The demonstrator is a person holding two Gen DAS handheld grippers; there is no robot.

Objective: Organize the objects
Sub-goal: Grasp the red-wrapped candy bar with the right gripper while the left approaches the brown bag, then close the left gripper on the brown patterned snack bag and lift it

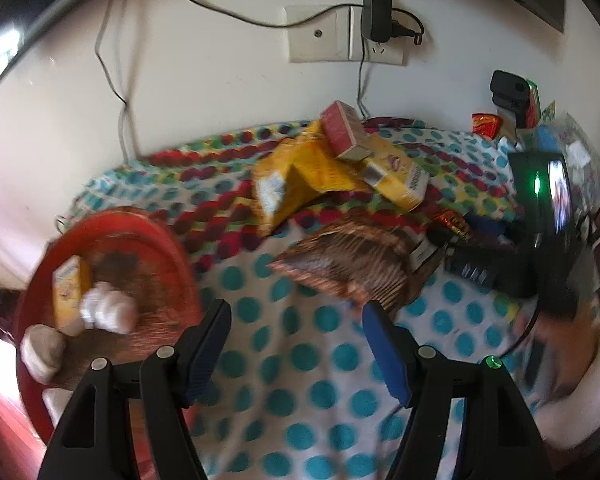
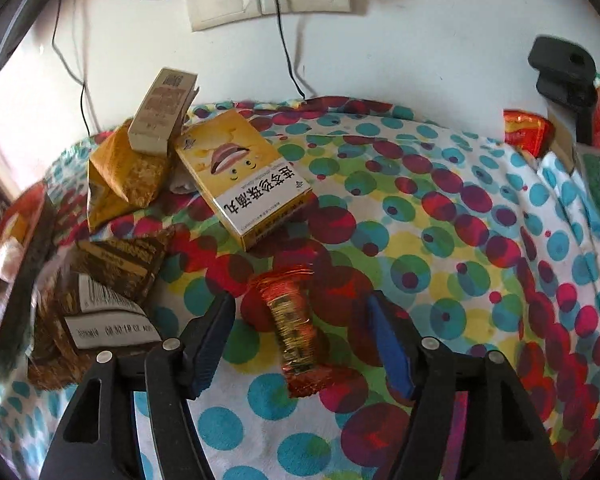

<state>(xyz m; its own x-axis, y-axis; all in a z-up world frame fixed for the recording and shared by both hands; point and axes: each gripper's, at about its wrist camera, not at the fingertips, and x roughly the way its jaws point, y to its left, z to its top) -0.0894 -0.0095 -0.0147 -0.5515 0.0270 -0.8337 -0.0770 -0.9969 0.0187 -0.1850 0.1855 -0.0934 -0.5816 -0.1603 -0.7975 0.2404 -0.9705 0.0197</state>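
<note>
Both grippers tilt steeply down toward the bench. The left gripper (image 1: 296, 344) has its jaws spread apart with nothing between them. The right gripper (image 2: 300, 340) also stands with its jaws parted, and its blue pads (image 2: 392, 356) press on nothing. In the left wrist view a sleeved hand (image 1: 568, 344) shows, blurred.

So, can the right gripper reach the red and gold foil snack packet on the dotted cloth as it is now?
Probably yes. The red and gold foil snack packet lies alone between the open fingers of the right gripper, pads not touching it, and nothing covers it.
</note>
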